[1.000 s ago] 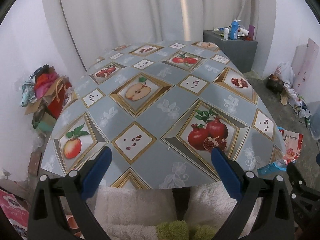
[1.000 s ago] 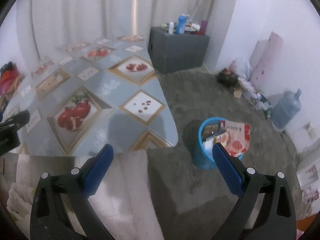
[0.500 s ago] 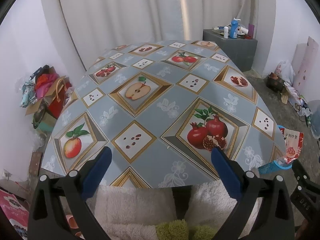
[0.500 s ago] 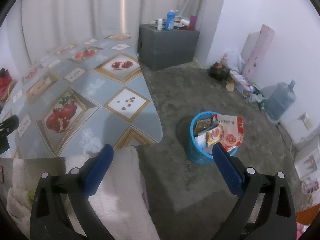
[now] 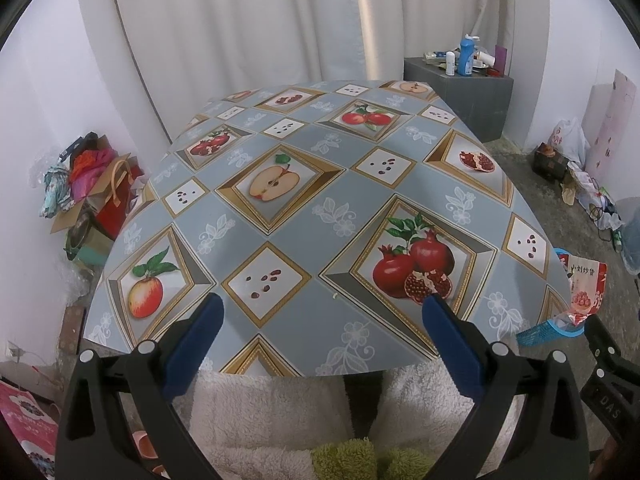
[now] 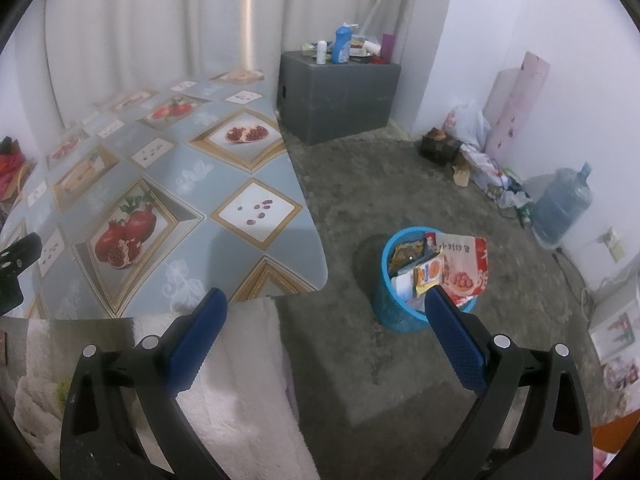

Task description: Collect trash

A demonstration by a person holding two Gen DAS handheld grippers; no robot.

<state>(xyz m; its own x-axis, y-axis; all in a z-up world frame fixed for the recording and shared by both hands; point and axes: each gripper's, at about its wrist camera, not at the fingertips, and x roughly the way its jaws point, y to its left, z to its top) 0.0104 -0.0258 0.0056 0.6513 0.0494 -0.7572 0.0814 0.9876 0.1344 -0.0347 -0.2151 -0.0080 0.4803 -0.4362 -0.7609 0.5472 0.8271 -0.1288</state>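
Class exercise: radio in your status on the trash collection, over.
Left claw open, empty. Right claw open, empty. Blue bin on floor, stuffed with wrappers. Table shows no trash.

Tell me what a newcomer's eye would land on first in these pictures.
The fruit-print tablecloth fills the left wrist view, with its apples and pomegranates. In the right wrist view, a blue trash bin stands on the floor right of the table, stuffed with snack wrappers. Both the left gripper and the right gripper hang open and hold nothing.
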